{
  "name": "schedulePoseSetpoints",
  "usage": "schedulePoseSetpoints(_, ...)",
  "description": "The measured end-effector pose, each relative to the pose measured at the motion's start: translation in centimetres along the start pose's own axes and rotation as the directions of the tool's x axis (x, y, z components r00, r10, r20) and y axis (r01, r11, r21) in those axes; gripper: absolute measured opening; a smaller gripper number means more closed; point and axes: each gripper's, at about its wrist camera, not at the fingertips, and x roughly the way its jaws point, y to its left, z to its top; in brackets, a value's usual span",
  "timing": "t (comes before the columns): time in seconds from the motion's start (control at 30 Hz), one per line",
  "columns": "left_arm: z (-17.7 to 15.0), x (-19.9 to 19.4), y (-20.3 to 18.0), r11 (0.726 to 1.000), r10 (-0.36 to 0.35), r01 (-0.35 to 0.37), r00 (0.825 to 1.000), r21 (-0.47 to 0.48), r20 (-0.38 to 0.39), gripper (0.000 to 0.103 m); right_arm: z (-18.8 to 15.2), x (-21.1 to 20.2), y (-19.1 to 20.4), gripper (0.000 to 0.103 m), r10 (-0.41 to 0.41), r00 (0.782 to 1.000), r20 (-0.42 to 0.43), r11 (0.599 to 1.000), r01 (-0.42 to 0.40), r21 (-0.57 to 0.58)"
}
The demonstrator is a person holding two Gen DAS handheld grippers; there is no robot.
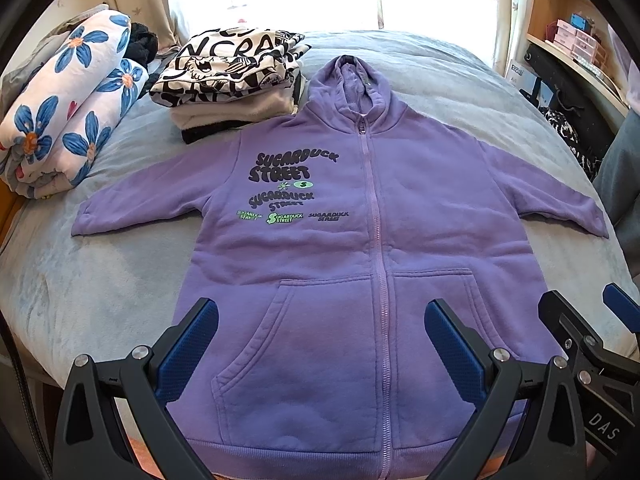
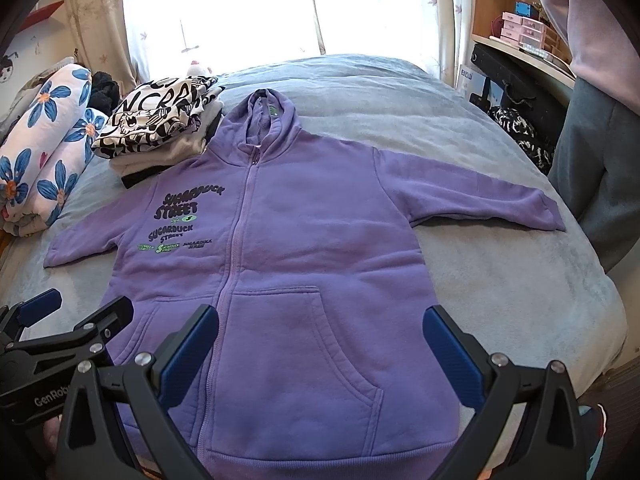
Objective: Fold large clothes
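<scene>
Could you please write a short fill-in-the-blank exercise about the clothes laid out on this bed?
1. The purple zip-up hoodie lies flat with its zipper fully ____.
2. Both its sleeves are spread ____ on the grey-blue bed cover.
3. The stack of folded clothes lies beside the hoodie's ____.
4. The left gripper and right gripper are both ____.

Missing words: closed; outward; hood; open

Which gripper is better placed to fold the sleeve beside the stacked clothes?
Probably the left gripper. It hangs open over the purple hoodie on that sleeve's side; the right gripper, also open, sits nearer the opposite sleeve.
</scene>
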Motion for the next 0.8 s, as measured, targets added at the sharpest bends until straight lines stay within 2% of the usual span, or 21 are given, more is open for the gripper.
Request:
schedulePoseSetpoints(0.43, 3.6, 1.4, -2.0, 1.0, -0.007, 0.007, 1.0, 0.024, 0.024, 0.102, 3.5, 1.9, -1.1, 0.102, -0.045, 0.998, 0.033, 0.999, 0.045, -0.021)
schedulePoseSetpoints(0.8, 7.6, 5.7, -6.1, 0.994, 0.003, -0.007, 0.999, 0.109, 0.036, 0.102, 6.6, 7.2, -4.0, 0.102, -0.142, 0.989, 0.037, 0.989, 0.143, -0.036)
